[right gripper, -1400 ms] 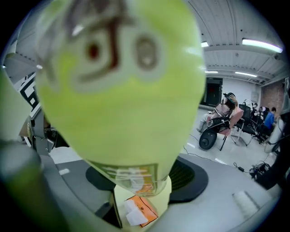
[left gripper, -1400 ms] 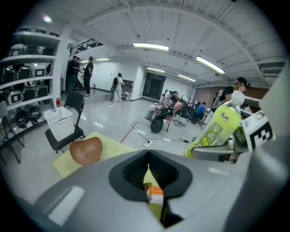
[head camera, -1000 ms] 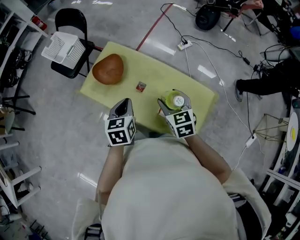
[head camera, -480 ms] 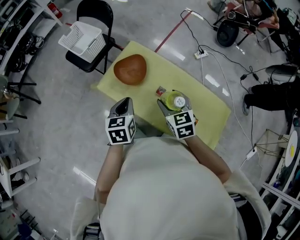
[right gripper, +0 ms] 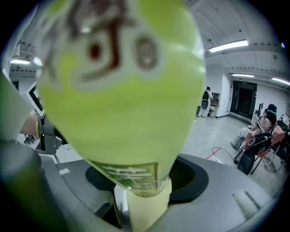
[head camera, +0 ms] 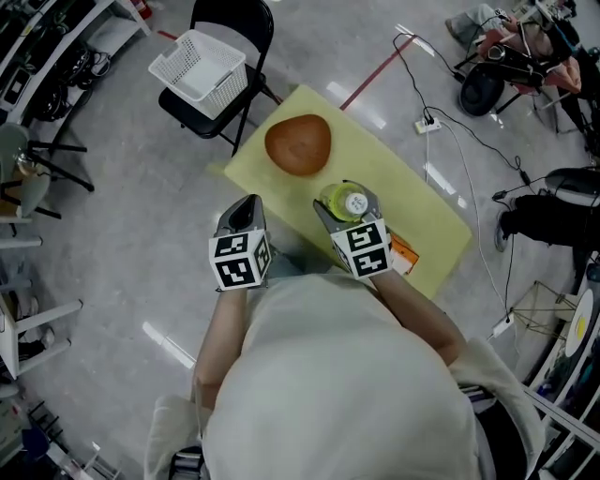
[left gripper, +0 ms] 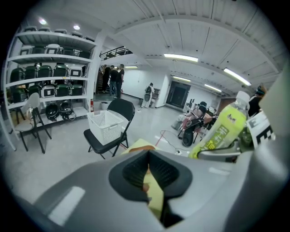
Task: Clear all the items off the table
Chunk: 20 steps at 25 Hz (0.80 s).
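My right gripper is shut on a green bottle with a white cap and holds it upright above the near edge of the yellow table. In the right gripper view the bottle fills most of the picture between the jaws of the right gripper. My left gripper hangs beside the table's near left edge, shut and empty; in its own view the left gripper shows only a slit of the tabletop. A brown rounded bowl lies at the table's far end. An orange packet lies by my right gripper.
A white slatted basket rests on a black folding chair just beyond the table's far end; the basket also shows ahead in the left gripper view. Cables and a power strip run across the floor to the right. Shelving stands at the left.
Both grippers, the right one still holding the bottle, have travelled along the table toward the chair and basket. The small red item is now hidden behind the bottle, and the orange packet has come into sight.
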Each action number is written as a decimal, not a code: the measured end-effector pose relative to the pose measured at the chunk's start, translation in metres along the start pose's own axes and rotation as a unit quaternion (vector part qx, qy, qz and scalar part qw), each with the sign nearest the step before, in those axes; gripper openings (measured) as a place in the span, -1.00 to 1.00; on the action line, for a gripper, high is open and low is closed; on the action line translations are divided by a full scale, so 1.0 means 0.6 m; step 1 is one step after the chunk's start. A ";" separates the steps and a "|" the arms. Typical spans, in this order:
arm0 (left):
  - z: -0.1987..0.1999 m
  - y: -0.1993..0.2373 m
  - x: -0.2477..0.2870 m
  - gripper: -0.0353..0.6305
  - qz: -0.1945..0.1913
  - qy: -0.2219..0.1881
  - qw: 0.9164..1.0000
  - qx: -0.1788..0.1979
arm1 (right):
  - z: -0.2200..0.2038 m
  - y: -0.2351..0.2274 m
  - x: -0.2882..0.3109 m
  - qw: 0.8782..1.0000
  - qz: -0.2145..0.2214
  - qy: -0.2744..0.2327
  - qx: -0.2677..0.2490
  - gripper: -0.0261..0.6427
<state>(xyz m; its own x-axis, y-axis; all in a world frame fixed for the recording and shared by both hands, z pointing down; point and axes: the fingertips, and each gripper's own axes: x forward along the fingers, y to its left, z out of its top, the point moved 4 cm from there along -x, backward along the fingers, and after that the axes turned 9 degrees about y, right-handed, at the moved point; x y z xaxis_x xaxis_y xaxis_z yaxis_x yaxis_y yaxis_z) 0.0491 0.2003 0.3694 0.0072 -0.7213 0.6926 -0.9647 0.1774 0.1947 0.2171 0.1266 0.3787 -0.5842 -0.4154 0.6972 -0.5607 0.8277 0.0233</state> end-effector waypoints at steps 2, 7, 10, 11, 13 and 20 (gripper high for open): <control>0.001 0.029 -0.005 -0.87 0.006 -0.002 1.000 -0.007 | 0.016 0.018 0.017 1.000 0.007 0.001 -0.007 -0.03; 0.003 0.101 -0.025 -0.86 0.022 -0.005 0.999 -0.025 | 0.062 0.068 0.052 1.000 0.020 -0.003 -0.019 -0.03; -0.001 0.144 -0.035 -0.87 0.030 -0.007 0.999 -0.035 | 0.085 0.098 0.072 0.999 0.027 -0.005 -0.024 -0.03; -0.001 0.157 -0.038 -0.87 0.032 -0.008 0.999 -0.038 | 0.092 0.108 0.079 0.999 0.029 -0.006 -0.026 -0.03; -0.001 0.182 -0.045 -0.87 0.035 -0.011 0.998 -0.044 | 0.106 0.127 0.092 0.999 0.033 -0.007 -0.030 -0.03; -0.006 0.267 -0.061 -0.87 0.049 -0.015 0.997 -0.062 | 0.149 0.193 0.149 0.998 0.051 -0.008 -0.039 -0.03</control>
<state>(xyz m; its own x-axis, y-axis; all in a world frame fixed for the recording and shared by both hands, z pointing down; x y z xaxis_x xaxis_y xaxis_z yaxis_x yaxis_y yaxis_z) -0.1046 0.2579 0.3777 -0.0944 -0.7157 0.6920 -0.9208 0.3270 0.2126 0.0476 0.1520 0.3797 -0.6455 -0.3318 0.6880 -0.4497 0.8932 0.0089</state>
